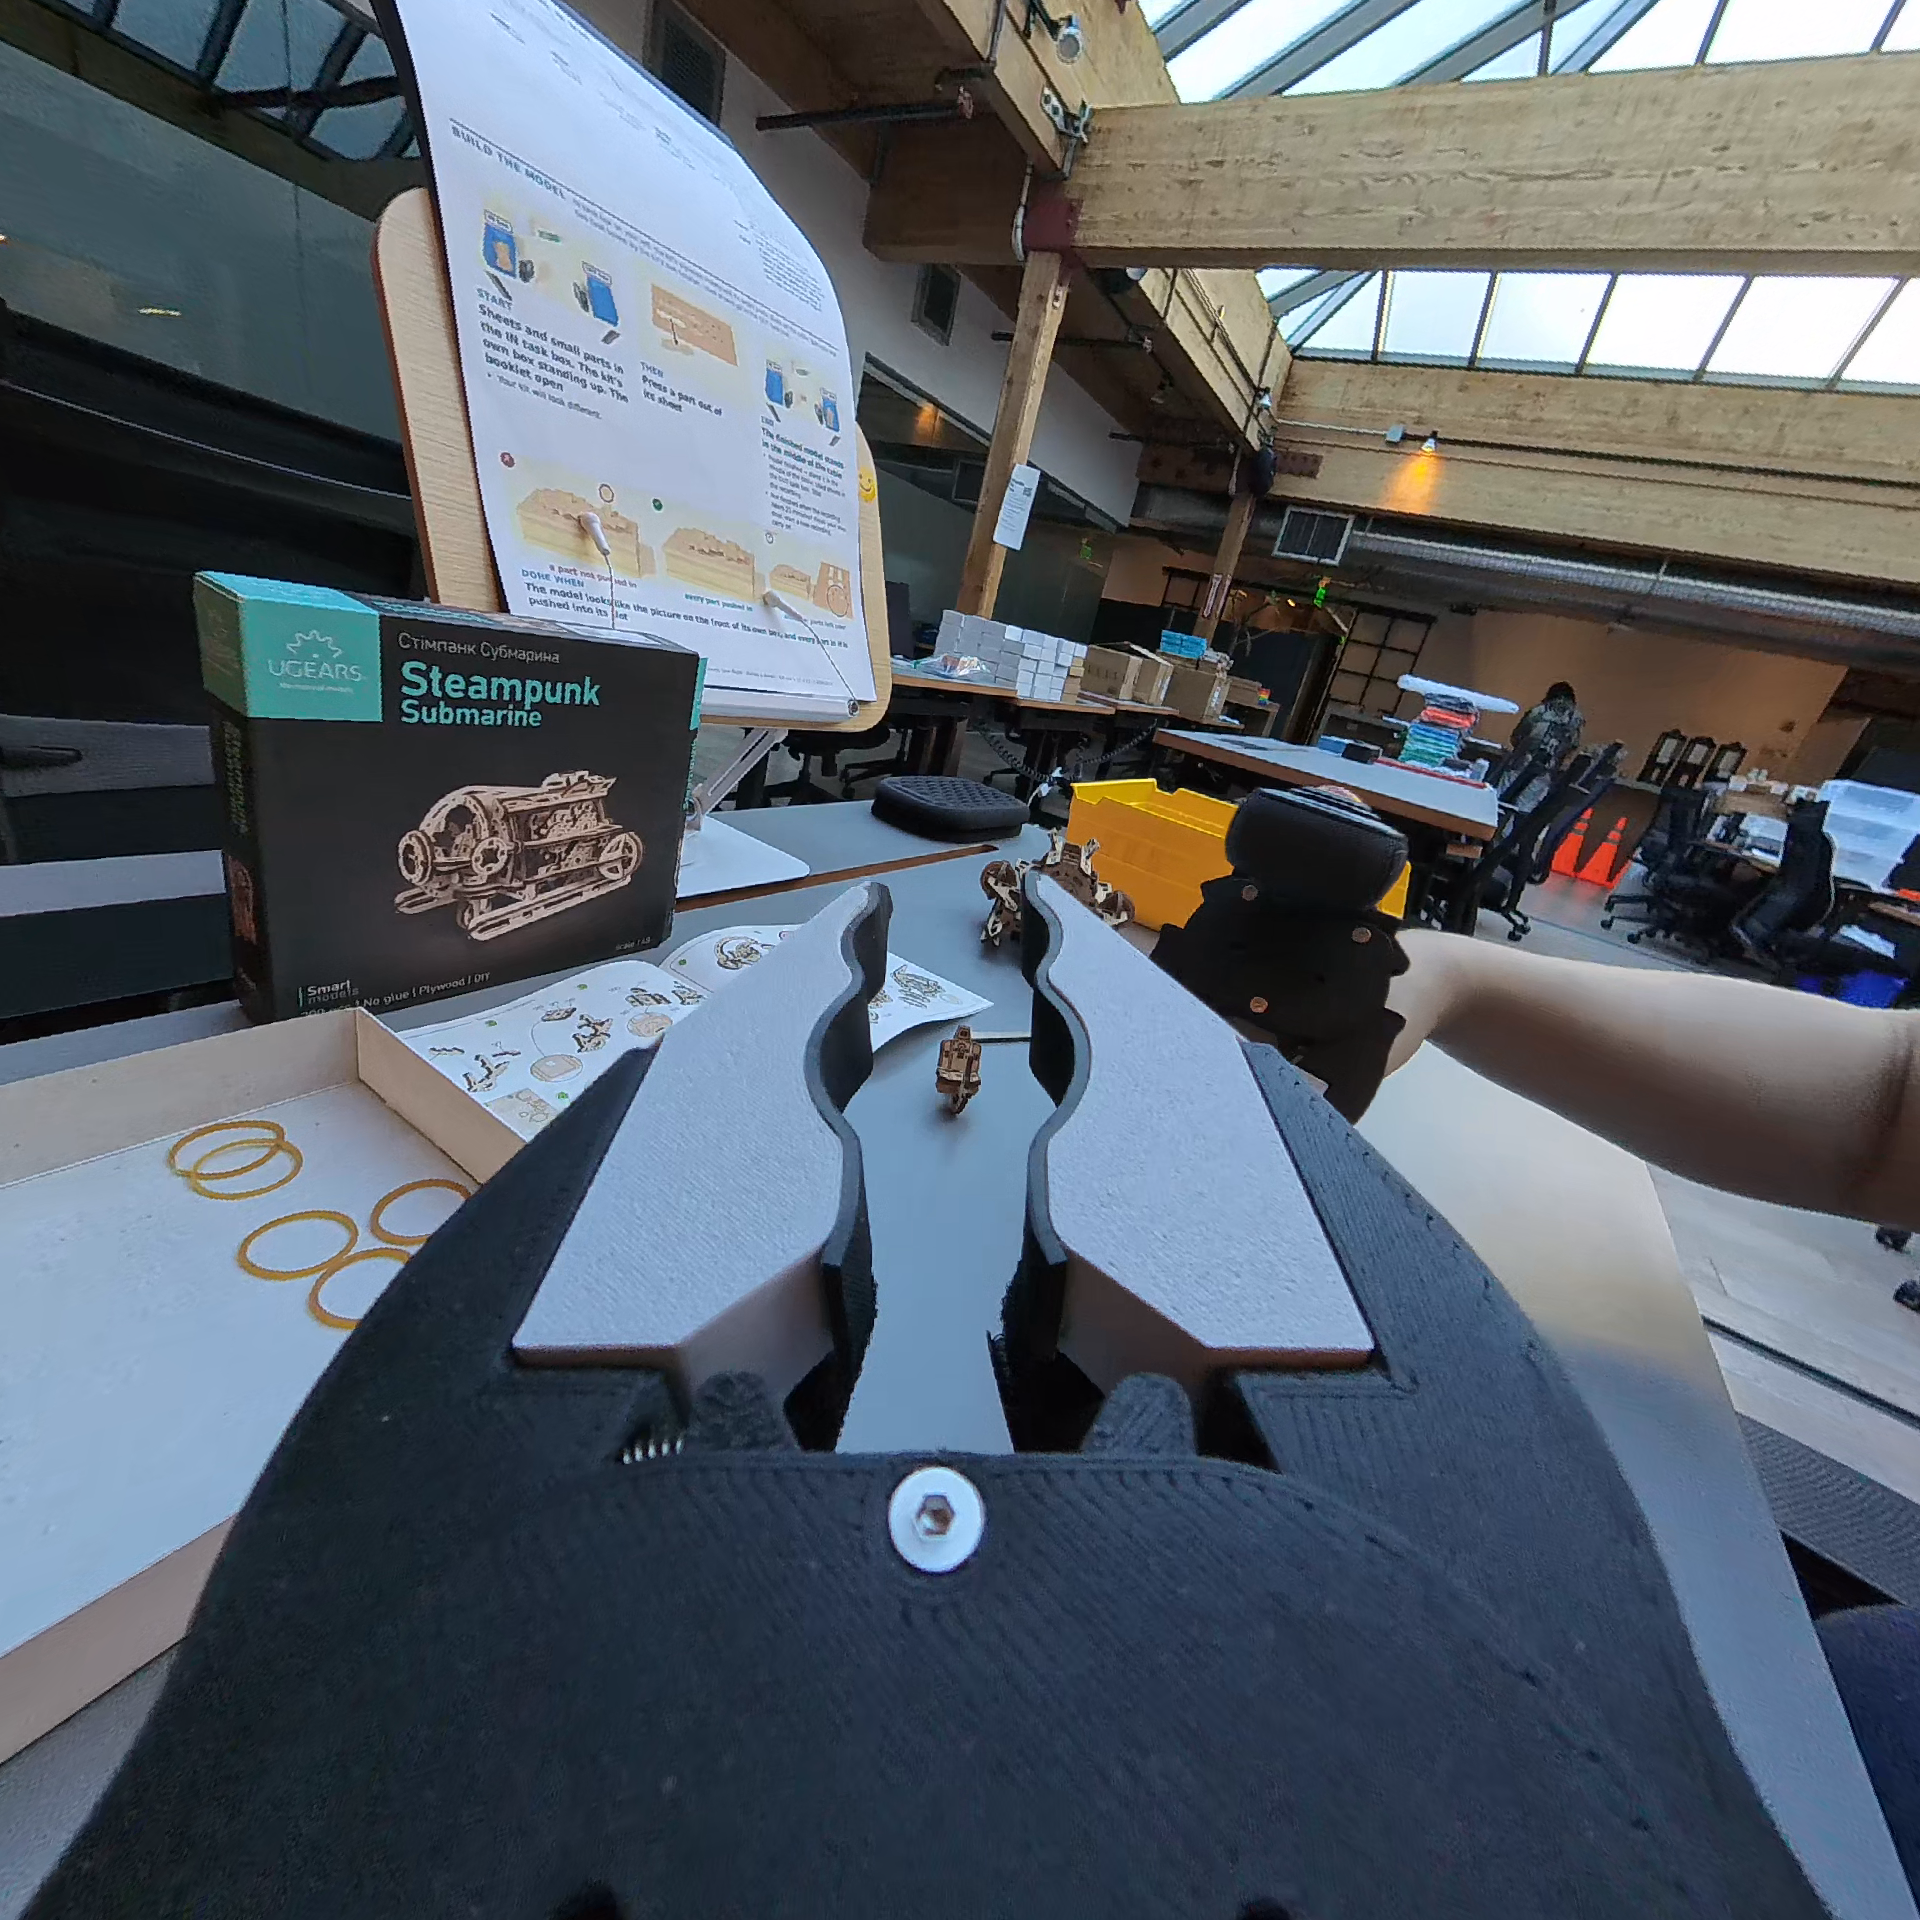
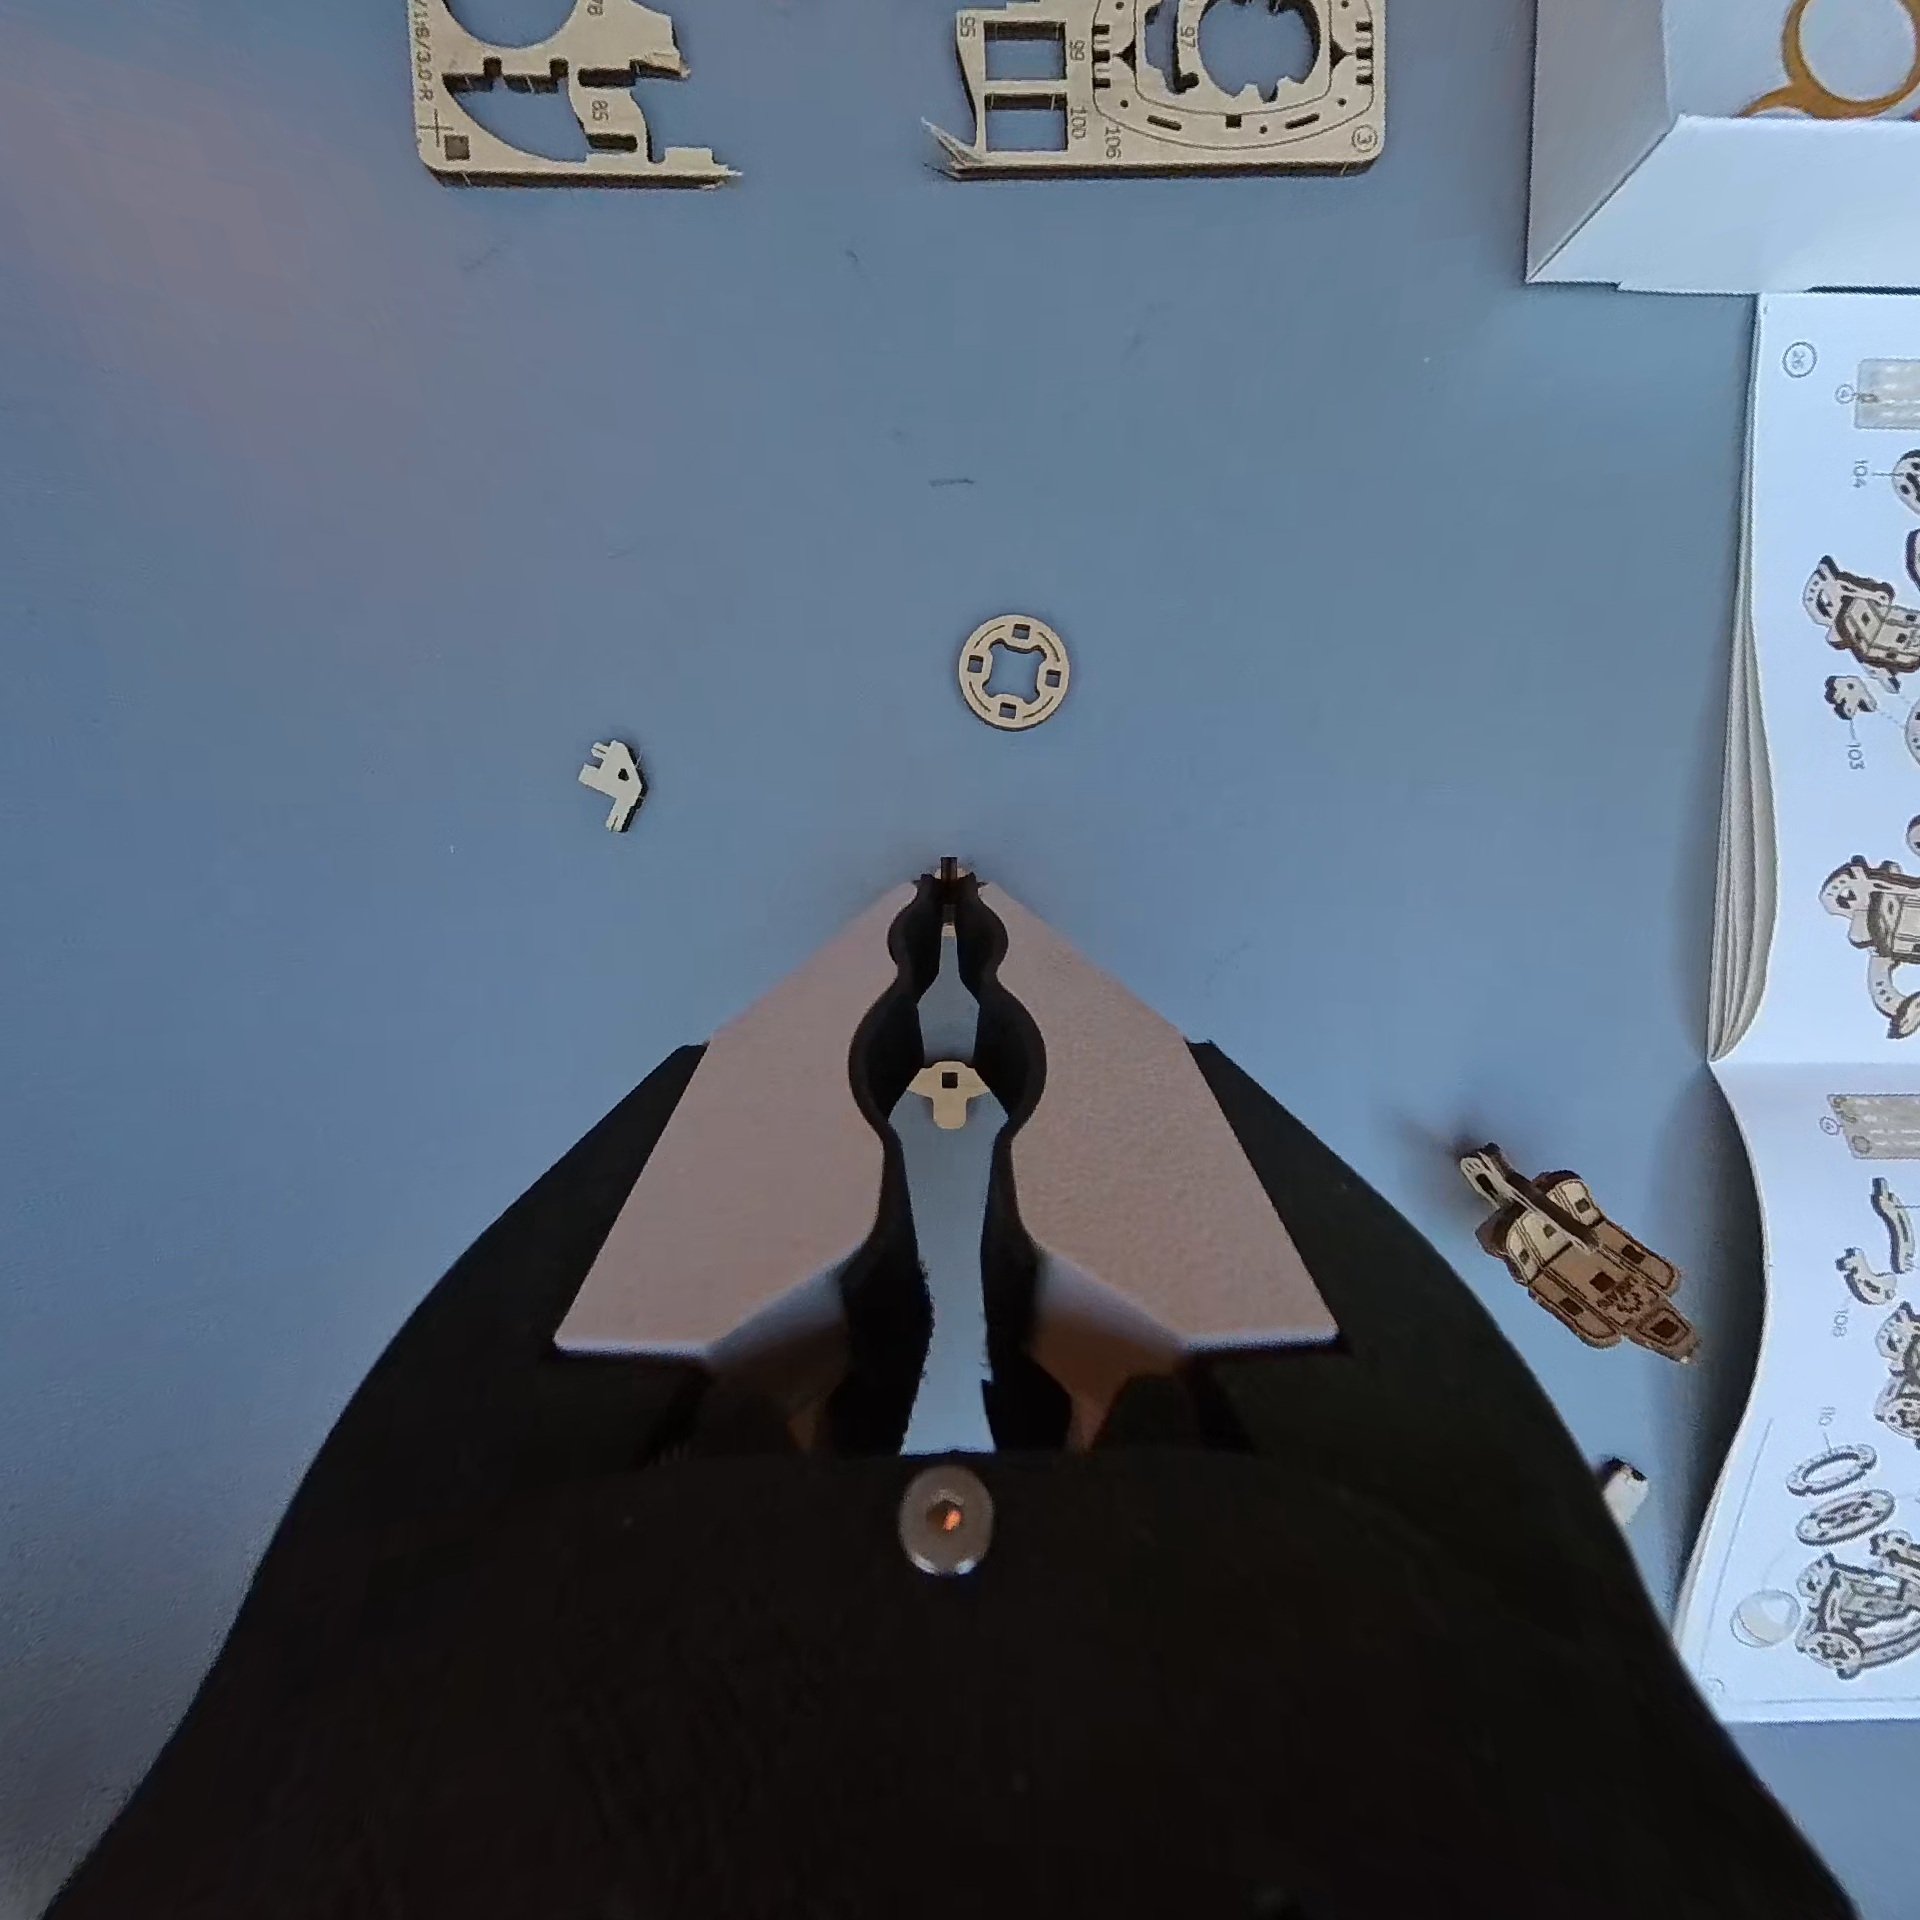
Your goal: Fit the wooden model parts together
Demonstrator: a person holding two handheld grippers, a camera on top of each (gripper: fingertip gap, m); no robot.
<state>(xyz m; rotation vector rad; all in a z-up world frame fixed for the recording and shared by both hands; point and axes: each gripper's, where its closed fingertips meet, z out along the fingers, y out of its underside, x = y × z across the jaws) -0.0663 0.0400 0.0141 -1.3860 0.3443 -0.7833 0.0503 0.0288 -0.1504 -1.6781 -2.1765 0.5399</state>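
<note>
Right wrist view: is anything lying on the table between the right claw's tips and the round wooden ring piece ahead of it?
Nothing visible does. The right claw is closed on a thin part at its tips, and only bare grey table lies between them and the round wooden ring. The small hooked wooden piece sits off to the left, clear of that line.

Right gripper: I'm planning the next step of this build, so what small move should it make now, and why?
Probably carry the small part pinched at the right gripper's tips forward to the ring and line it up with a slot. The gripper is nearly shut on a thin wooden piece seen edge-on, the ring lies flat just ahead, and the left gripper is open and holds nothing.
</note>
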